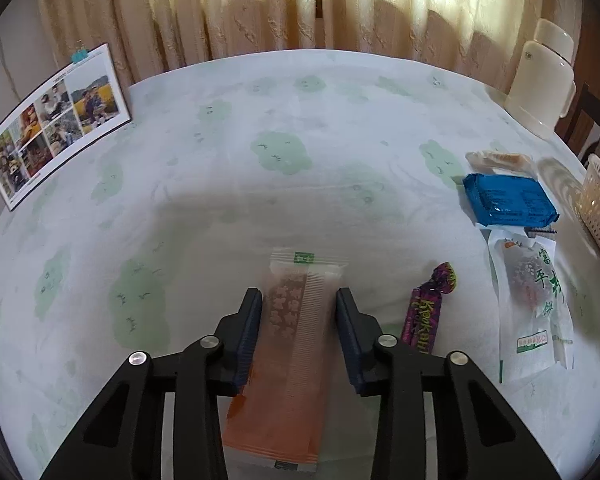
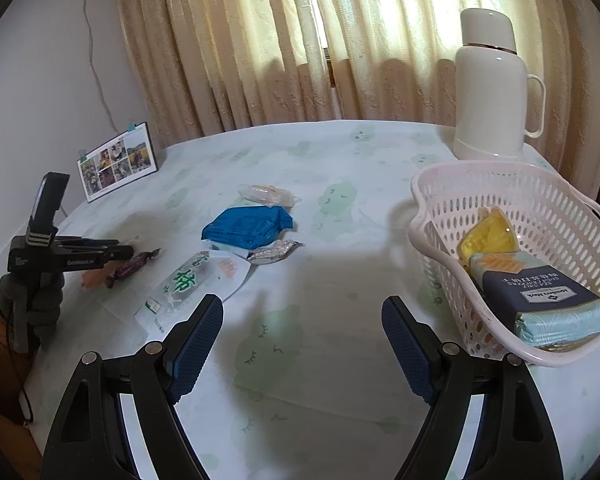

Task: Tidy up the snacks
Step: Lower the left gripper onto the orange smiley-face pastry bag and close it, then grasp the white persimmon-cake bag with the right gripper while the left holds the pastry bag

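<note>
Nearest to the left wrist camera, the left hand-held gripper (image 1: 298,300) has its two pads against the long sides of an orange snack bar (image 1: 284,360) that lies on the counter (image 1: 260,120), pinching it, with a purple candy (image 1: 428,308) just beside on the right. Further right lie a white packet with green letters (image 1: 530,312), a blue packet (image 1: 508,200) and a clear wrapped snack (image 1: 496,160). On the other side, the right hand-held gripper (image 2: 302,320) is spread wide over bare cloth and holds nothing, near a white basket (image 2: 432,184) that contains a yellow packet (image 2: 488,232) and a cracker pack (image 2: 540,296).
</note>
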